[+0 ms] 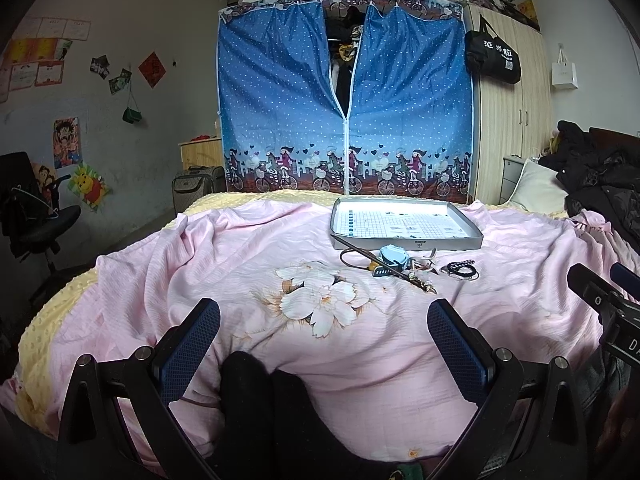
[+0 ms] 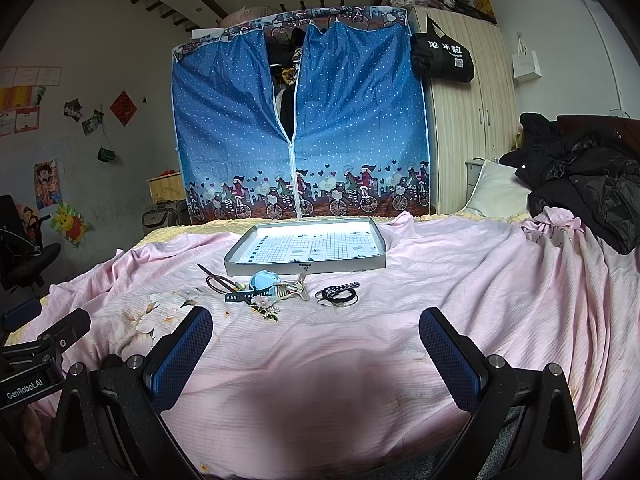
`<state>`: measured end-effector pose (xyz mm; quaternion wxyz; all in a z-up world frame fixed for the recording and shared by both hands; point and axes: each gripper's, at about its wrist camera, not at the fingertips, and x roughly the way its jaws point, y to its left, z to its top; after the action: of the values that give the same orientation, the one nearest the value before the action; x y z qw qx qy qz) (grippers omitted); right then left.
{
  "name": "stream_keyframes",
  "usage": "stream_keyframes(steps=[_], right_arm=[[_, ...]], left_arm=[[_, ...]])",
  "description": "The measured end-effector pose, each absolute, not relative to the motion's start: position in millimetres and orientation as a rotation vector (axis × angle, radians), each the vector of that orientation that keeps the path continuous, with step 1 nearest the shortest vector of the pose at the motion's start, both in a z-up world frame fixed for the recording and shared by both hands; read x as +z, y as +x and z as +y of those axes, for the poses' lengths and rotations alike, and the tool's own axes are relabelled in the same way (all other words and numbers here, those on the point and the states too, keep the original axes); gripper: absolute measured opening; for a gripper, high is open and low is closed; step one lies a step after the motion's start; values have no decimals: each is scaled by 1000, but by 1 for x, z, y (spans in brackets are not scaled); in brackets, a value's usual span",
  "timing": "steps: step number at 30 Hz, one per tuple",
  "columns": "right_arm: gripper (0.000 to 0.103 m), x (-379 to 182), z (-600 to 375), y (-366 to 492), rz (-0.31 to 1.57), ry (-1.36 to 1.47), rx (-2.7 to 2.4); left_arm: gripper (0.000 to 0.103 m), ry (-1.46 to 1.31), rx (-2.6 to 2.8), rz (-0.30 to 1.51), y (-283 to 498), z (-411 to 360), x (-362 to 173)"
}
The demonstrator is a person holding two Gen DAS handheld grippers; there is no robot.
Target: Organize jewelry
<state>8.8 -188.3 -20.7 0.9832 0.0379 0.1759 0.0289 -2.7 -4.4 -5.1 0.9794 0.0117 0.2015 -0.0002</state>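
Both tools, left [image 1: 323,320] and right [image 2: 316,330], gape empty over the pink bedspread [image 2: 440,280]. Jewelry [image 2: 276,290] lies heaped at 12 o'clock, touching the bare tray's [image 2: 240,256] front wall. Nothing sorted yet; next, reach forward, pinch 1 piece.

Pink floral bedspread [image 2: 400,300], grey grid-lined tray [image 2: 306,266], blue polka-dot wardrobe [image 2: 352,120].
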Motion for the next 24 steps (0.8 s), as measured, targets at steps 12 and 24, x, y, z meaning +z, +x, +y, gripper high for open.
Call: stream_keyframes(steps=[12, 24], right_arm=[[103, -21, -189, 9, 356, 78, 58], [103, -21, -189, 9, 356, 79, 59]], left_arm=[[102, 31, 0, 406, -3, -7, -5], [102, 33, 0, 407, -3, -7, -5]])
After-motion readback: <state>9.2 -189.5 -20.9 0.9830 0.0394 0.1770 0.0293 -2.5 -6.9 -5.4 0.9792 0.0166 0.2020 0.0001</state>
